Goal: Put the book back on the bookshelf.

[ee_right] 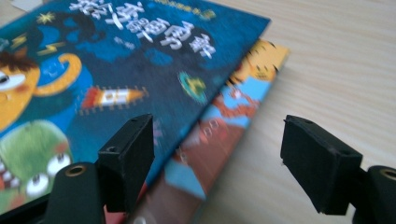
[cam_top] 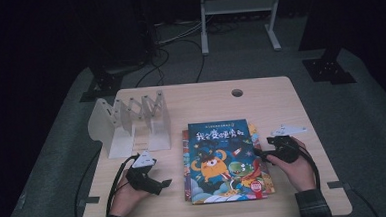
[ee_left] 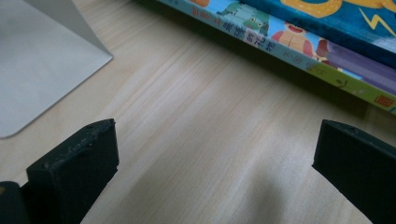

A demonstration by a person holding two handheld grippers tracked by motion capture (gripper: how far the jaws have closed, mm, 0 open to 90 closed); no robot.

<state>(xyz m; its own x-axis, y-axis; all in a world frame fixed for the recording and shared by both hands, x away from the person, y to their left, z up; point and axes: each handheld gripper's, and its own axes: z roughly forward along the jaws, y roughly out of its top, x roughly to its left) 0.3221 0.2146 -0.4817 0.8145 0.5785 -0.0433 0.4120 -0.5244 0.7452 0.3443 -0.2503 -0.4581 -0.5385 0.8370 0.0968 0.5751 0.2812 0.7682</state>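
A stack of picture books lies in the middle of the table, a blue monster-cover book [cam_top: 221, 157] [ee_right: 93, 70] on top and more colourful books [ee_right: 233, 112] [ee_left: 299, 42] under it. My left gripper [cam_top: 163, 184] [ee_left: 215, 140] rests on the table left of the stack, jaws wide open over bare wood and pointing at the book edges. My right gripper [cam_top: 262, 154] [ee_right: 217, 140] sits at the stack's right edge. Its jaws are open, one over the blue cover and the other over the table, pressing on nothing.
A white folding book rack [cam_top: 132, 124] [ee_left: 42, 60] stands at the back left of the wooden table [cam_top: 205, 95]. A cable hole [cam_top: 237, 92] sits near the far edge. Beyond the table are a white frame [cam_top: 238, 16] and black stands on a grey floor.
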